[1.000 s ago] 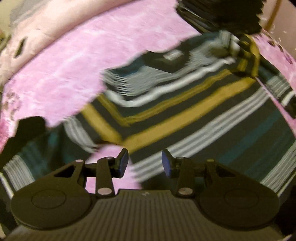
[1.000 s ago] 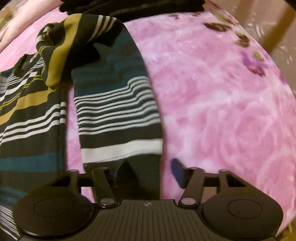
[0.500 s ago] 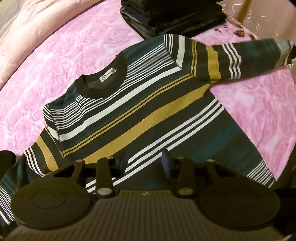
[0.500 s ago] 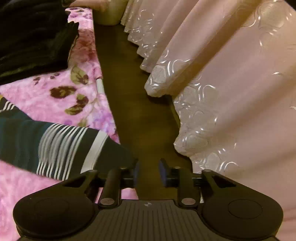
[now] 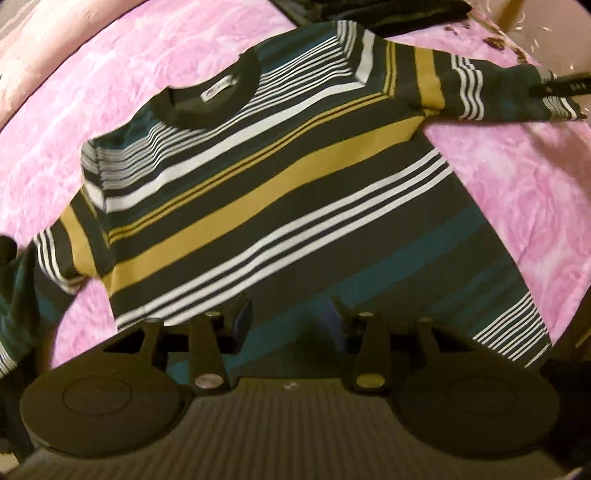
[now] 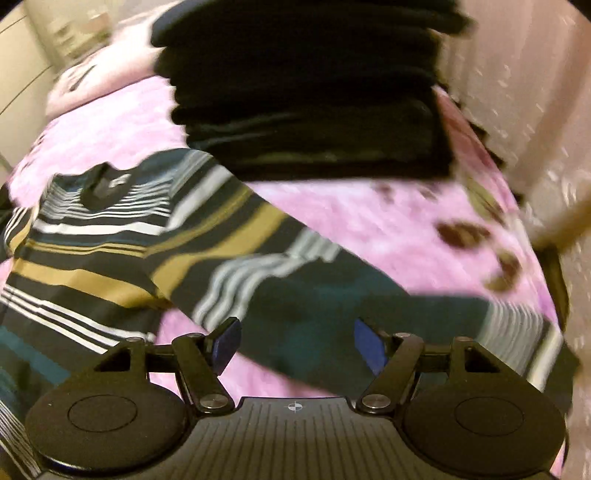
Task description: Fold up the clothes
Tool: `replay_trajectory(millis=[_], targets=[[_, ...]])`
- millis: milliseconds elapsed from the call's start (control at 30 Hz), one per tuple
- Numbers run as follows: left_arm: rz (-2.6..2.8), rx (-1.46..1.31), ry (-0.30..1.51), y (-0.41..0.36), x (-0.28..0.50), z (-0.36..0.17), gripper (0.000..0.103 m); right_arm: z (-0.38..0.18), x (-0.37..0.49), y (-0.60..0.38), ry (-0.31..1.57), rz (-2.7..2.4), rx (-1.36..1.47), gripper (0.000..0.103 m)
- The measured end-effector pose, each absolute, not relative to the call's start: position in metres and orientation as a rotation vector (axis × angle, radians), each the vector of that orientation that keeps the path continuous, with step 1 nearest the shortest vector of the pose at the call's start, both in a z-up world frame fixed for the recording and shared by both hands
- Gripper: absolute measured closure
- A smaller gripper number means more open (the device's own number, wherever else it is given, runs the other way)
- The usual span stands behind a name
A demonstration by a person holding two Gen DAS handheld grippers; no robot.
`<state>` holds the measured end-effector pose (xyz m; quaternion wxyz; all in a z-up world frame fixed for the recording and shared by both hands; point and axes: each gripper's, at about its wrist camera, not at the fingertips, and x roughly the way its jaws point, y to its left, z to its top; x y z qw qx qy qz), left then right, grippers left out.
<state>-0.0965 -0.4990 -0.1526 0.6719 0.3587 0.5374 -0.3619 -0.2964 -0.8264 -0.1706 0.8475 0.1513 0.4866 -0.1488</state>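
On pink blanket [image 5: 517,192]: striped sweater [image 5: 280,206] spread flat; both grippers' jaws apart, empty.

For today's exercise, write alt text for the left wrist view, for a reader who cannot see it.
A striped sweater in dark green, mustard, white and teal lies spread flat, front up, on a pink bedspread, both sleeves out to the sides. The left gripper hangs open over its lower hem, holding nothing. A stack of dark folded clothes sits beyond the collar.
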Motion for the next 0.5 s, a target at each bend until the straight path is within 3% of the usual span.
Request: replay_trajectory(millis=[233,400,500], targets=[[-0.831,0.822,1.219,-0.502,-0.101,-0.158,0.060,-0.164,-0.364,-0.877,1.060,-0.758,0.338,0.032],[-0.904,0.844,1.206,-0.540,-0.111,-0.165,0.059,-0.190,-0.414,-0.860,1.313,-0.553,-0.243,0.034],[-0.948,0.857,1.198,-0.562,-0.116,-0.169,0.059,-0.209,-0.428,-0.857,1.350,-0.390,-0.451,0.056]])
